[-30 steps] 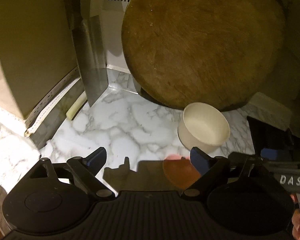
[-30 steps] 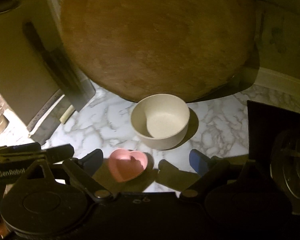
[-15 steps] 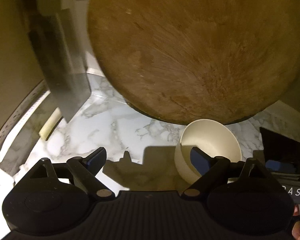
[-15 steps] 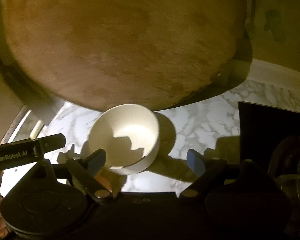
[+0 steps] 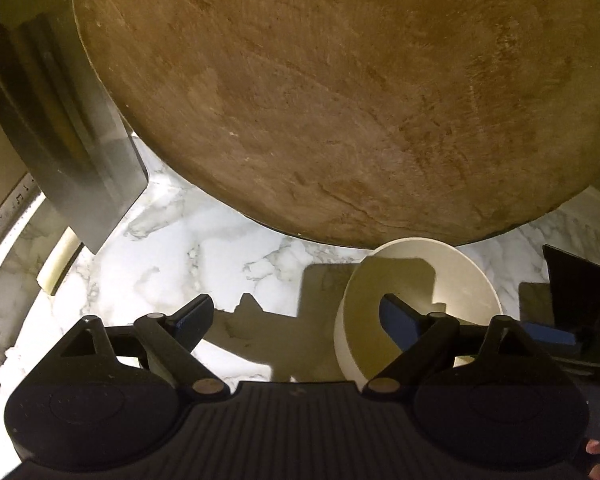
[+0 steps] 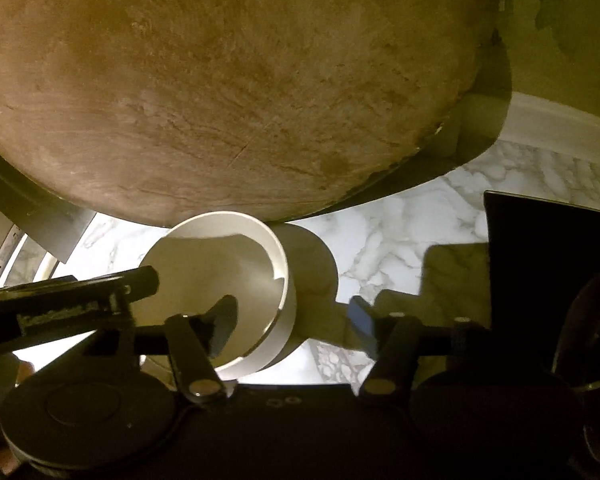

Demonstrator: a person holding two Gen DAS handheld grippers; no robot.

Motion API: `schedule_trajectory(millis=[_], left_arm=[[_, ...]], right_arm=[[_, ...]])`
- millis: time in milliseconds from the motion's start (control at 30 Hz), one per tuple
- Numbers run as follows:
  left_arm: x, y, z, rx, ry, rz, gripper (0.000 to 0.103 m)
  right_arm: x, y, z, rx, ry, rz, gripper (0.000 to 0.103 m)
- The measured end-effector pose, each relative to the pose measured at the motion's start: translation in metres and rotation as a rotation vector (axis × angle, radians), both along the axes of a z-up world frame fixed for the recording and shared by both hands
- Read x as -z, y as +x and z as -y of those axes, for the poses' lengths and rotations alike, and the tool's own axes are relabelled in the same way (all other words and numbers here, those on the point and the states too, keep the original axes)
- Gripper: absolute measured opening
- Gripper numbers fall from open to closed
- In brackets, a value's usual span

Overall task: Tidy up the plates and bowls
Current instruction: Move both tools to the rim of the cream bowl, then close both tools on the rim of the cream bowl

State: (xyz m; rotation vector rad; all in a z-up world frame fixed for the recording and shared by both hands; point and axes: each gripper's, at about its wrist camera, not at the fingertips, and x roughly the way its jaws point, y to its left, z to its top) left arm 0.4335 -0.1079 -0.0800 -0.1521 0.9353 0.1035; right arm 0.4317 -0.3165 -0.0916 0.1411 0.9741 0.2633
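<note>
Bowl (image 6: pixel 220 264) — right gripper (image 6: pixel 292 326) closing, seemingly astride its wall.

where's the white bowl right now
The white bowl sits on the marble counter just in front of the big round wooden board, left of centre in the right wrist view, with the right tongs straddling its right-hand wall.

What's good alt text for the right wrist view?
The right gripper straddles the near wall of a white bowl, one finger inside and one outside, jaws just closing, not clearly gripping yet. A large round wooden board leans behind it over the marble counter.
</note>
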Motion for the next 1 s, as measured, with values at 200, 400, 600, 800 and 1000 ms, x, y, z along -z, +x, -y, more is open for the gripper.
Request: schedule_trajectory(millis=[200,400,600,800,1000], left_arm=[[0.006,0.001,0.004,0.024,-0.046,-0.006,0.066],[0.011,0.002,0.010,0.048,-0.077,-0.016,0.037],[0.014,0.001,0.011,0.044,-0.136,-0.023,0.017],[0.011,-0.003,0.014,0.052,-0.113,-0.017,0.015],[0.000,-0.012,0.013,0.058,-0.111,0.003,0.014]], right_arm=[[0.003,0.003,-0.002,-0.009,0.010,-0.002,0.036],[0.002,0.002,-0.003,-0.021,0.013,0.008,0.023],[0.002,0.002,-0.004,-0.024,0.009,0.014,0.010],[0.001,-0.001,-0.007,-0.020,-0.004,0.019,0.009],[-0.011,-0.010,-0.009,-0.025,-0.012,0.041,0.008]])
